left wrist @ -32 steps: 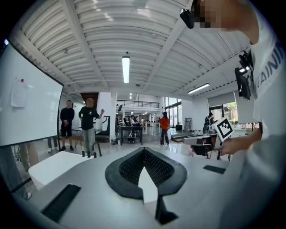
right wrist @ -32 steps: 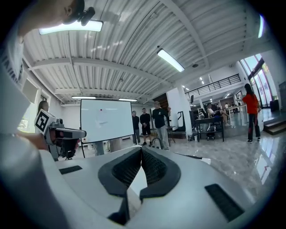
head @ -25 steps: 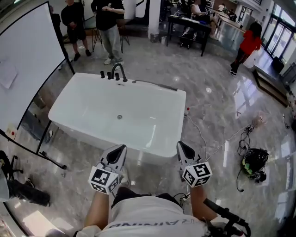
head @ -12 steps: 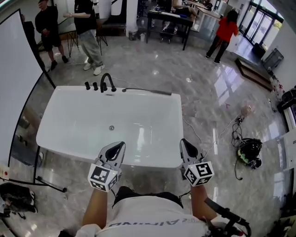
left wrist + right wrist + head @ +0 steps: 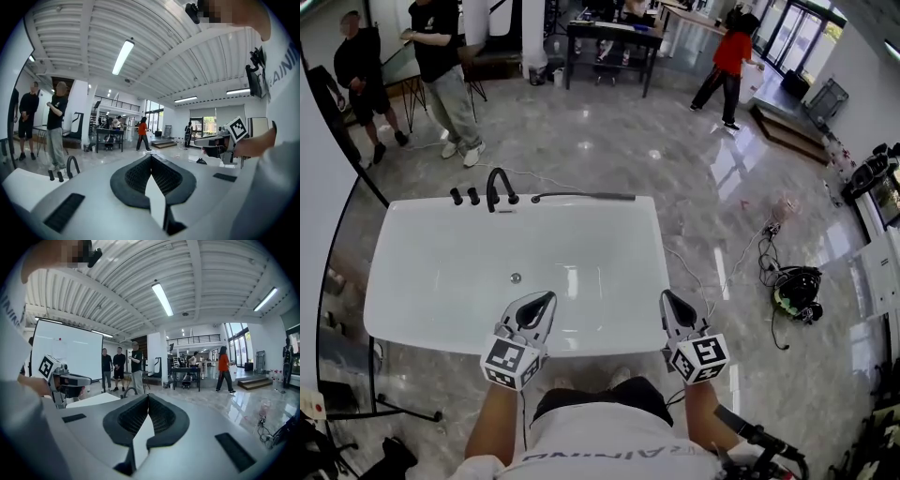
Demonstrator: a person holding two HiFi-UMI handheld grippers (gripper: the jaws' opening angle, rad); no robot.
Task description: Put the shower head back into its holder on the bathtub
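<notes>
shower head (image 5: 586,197) lies along bathtub (image 5: 600,253) far rim, beside faucet (image 5: 498,187).

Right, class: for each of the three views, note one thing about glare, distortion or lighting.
Head view: the wide lens bows the edges of the white rectangular bathtub, and bright glare streaks the glossy grey marble floor. Left gripper view: black corners ring the round image; the long ceiling strip light blows out white. Right gripper view: the white ceiling beams curve strongly.

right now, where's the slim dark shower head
In the head view, the slim dark shower head lies along the far rim of the white bathtub, right of centre, just to the right of the black curved faucet.
</notes>
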